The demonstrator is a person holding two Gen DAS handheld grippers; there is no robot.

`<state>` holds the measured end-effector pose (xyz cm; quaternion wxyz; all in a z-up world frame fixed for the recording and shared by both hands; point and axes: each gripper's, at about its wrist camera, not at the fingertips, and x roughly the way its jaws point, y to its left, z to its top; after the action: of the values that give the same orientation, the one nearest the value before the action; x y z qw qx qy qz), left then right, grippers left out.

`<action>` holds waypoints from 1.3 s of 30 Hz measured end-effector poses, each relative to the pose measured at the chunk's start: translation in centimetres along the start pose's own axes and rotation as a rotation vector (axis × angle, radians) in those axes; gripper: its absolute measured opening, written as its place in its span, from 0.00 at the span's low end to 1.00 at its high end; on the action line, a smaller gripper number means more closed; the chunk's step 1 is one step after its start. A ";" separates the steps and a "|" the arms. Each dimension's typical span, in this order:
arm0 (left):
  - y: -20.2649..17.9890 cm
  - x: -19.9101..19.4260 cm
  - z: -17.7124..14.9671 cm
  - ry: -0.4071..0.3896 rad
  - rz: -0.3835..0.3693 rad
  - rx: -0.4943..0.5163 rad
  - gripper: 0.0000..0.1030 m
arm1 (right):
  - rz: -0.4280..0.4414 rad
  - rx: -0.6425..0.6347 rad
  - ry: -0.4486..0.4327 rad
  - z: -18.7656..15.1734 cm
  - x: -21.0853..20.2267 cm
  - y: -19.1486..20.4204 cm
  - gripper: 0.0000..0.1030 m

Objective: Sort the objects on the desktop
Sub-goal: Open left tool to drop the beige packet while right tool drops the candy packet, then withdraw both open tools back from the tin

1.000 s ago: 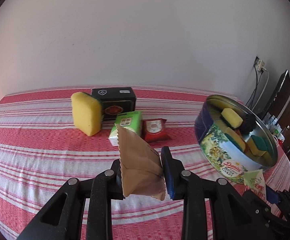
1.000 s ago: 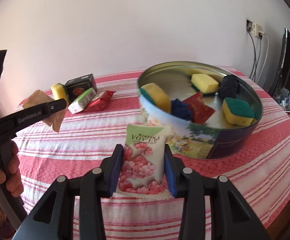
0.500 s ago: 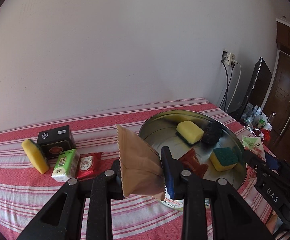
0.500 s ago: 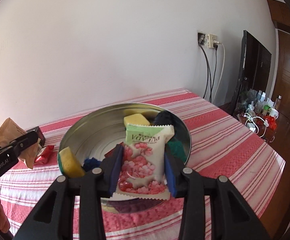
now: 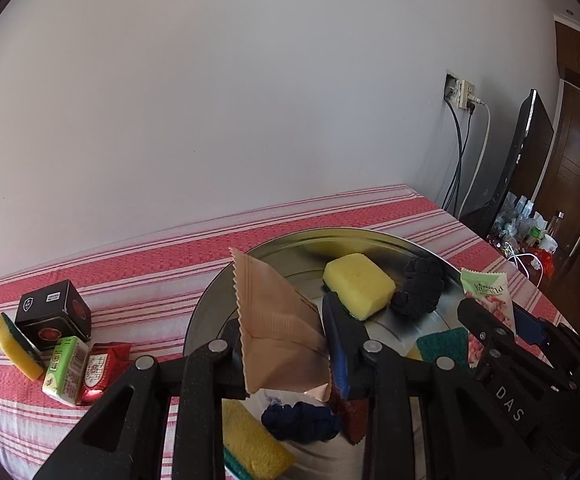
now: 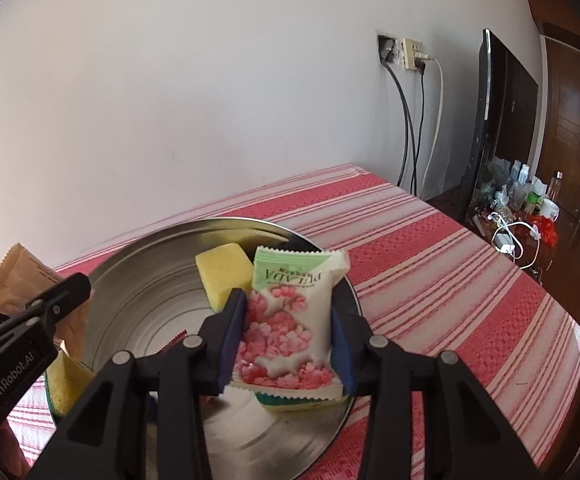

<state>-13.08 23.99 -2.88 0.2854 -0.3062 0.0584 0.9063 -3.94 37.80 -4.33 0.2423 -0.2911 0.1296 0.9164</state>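
Hovering over one round metal tin [image 5: 210, 300] on a red striped tablecloth [image 6: 430, 248], the left gripper [image 5: 286, 344] pinched one brown packet [image 5: 278, 328]; the right gripper [image 6: 286, 344], jaws opening, bracketed one pink-flowered sachet [image 6: 286, 332]; white wall [image 5: 250, 100] behind.

A plain white wall [image 6: 210, 80] in daylight backs the red-striped tabletop [image 6: 430, 248], with a wall socket [image 6: 408, 54] trailing cables, a dark flat screen [image 6: 490, 120] and brown wooden doors [image 6: 570, 120] at right.
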 end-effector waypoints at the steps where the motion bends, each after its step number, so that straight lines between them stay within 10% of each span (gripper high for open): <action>1: -0.2 0.5 0.0 0.010 0.009 0.012 0.36 | 0.007 0.015 0.002 -0.1 0.3 -0.2 0.48; 5: -0.7 0.7 -0.2 -0.014 0.056 0.040 0.80 | 0.016 0.051 -0.042 -0.8 0.3 -0.7 0.57; 39: -0.4 -0.2 -1.9 -0.042 0.148 0.030 0.81 | -0.006 0.096 -0.191 -2.2 -1.6 -1.3 0.75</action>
<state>-11.74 23.68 -4.24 0.2234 -0.2779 0.0887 0.9301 -1.07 37.50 -5.30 0.2701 -0.1909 0.1488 0.9319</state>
